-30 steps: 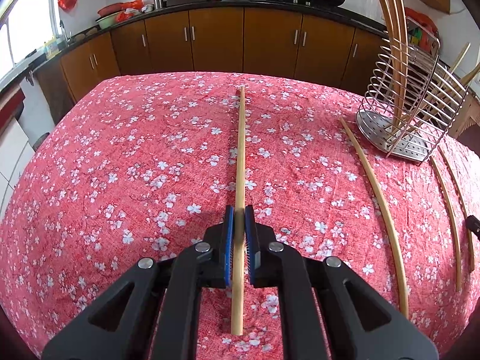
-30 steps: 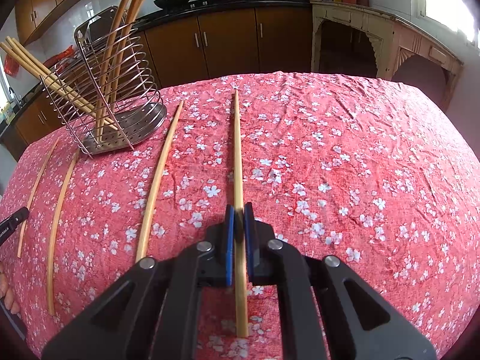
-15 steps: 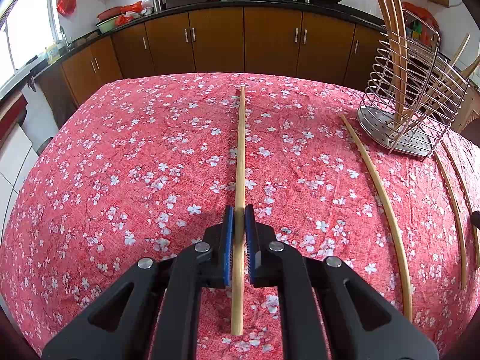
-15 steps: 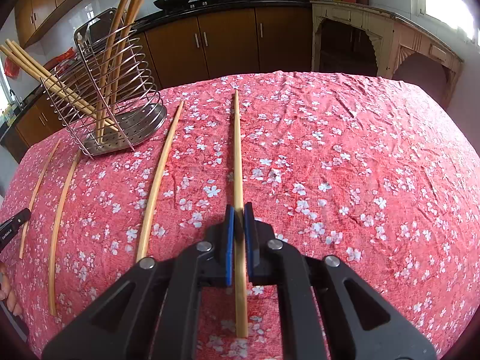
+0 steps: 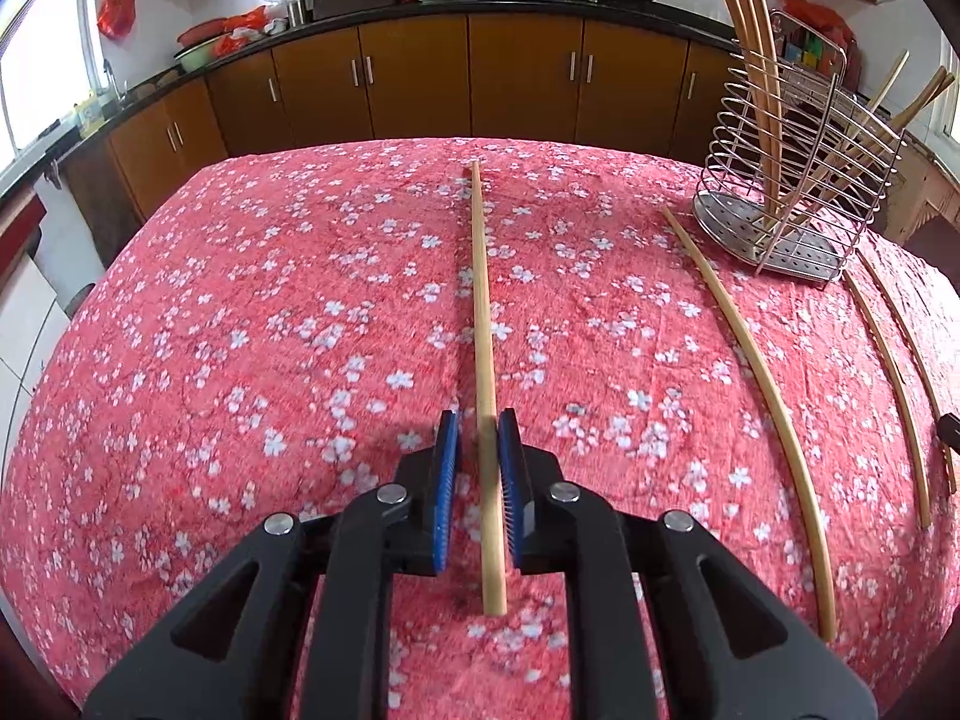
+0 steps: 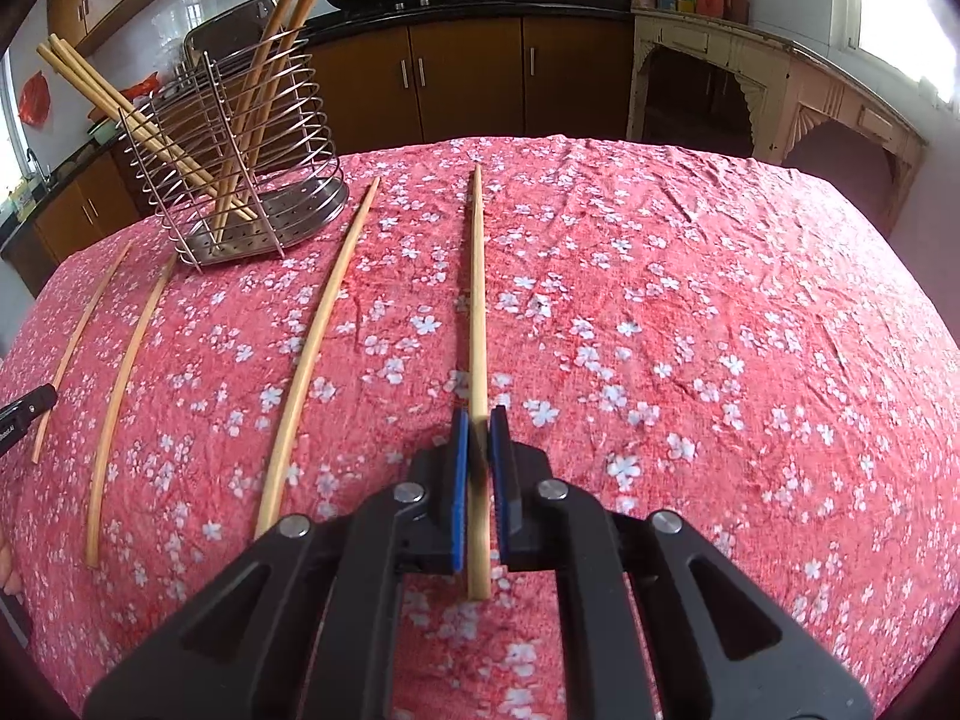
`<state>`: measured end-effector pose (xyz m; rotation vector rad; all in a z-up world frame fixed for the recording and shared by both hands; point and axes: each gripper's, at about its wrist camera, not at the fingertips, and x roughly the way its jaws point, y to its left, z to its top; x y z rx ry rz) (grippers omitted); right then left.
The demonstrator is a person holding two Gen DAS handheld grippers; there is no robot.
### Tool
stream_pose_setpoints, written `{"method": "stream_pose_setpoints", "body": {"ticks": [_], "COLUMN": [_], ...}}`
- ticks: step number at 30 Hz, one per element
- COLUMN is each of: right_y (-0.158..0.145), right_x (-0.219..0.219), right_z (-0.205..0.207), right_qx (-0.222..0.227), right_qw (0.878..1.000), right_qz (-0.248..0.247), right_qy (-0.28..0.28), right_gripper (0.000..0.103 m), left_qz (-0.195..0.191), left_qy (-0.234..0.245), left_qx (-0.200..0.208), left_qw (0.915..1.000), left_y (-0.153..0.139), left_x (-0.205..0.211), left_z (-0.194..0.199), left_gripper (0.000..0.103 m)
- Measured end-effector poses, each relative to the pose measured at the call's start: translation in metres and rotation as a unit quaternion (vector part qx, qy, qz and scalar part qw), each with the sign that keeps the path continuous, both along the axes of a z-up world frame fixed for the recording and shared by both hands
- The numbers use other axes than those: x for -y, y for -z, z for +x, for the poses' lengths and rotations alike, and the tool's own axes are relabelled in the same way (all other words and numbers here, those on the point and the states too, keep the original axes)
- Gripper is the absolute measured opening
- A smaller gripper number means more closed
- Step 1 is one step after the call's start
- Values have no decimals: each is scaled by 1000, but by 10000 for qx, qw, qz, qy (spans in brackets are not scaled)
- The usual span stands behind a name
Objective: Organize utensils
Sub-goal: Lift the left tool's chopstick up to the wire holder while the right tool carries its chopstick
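In the left wrist view a long wooden chopstick [image 5: 483,312] lies on the red floral cloth between the jaws of my left gripper [image 5: 477,426], which stand slightly apart, with a gap on the left side. In the right wrist view another chopstick [image 6: 477,300] runs between the jaws of my right gripper [image 6: 478,420], which are close around it with a thin gap each side. The wire utensil holder [image 5: 792,180] with several chopsticks stands at the far right of the left wrist view and at the far left of the right wrist view [image 6: 240,174].
Loose chopsticks lie on the cloth: one [image 5: 756,348] and two more [image 5: 894,372] right of my left gripper, three [image 6: 312,348] left of my right gripper. The other gripper's tip [image 6: 24,414] shows at the left edge. Brown cabinets [image 5: 468,78] stand behind the table.
Both grippers have loosened: the left jaws opened off the chopstick, which now lies on the cloth; the right jaws have parted a little. Both cameras drew back slightly.
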<state>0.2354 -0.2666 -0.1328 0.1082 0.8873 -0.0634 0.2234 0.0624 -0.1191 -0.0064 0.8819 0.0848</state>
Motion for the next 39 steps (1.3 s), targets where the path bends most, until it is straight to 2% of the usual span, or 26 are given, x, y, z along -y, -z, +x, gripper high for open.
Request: {"method": "stream_pose_setpoints", "body": {"ticks": [7,10,13,19,23,29,39], "right_y": [-2,-2,-1,-16,-31,-54,-84], "right_x": [2,2,5,10,11,14,15], "right_z": [-7,-6,-7,-18,-27,-39,-49], "right_qx": [10,17,36,328,583,996,1607], "right_qw": [9999,9999,9997,9990,9979,9948,9870], "right_qz": [117,115,225,283,285,177,-37], "right_qy": [55,63,71,100,83,87,92], "right_gripper": [9,8,8,8,8,8,8], "left_qz": [-28,-9,-77,-284,-313,-548,-713], "left_qy": [32,11,15,84,230,340,370], "left_qx": [5,3,-19,73,286,821,1536], "left_qw": [10000,10000,10000,9995,9988,9945,9849], "left_y": [1,1,0,-8,-20,-52,-88], "left_x": [3,4,3,-2,-3,-8,-8], "left_z": [-5,-8,-8,-15,-29,-49,-55], "left_gripper": [14,7,7,7,7,7,7]}}
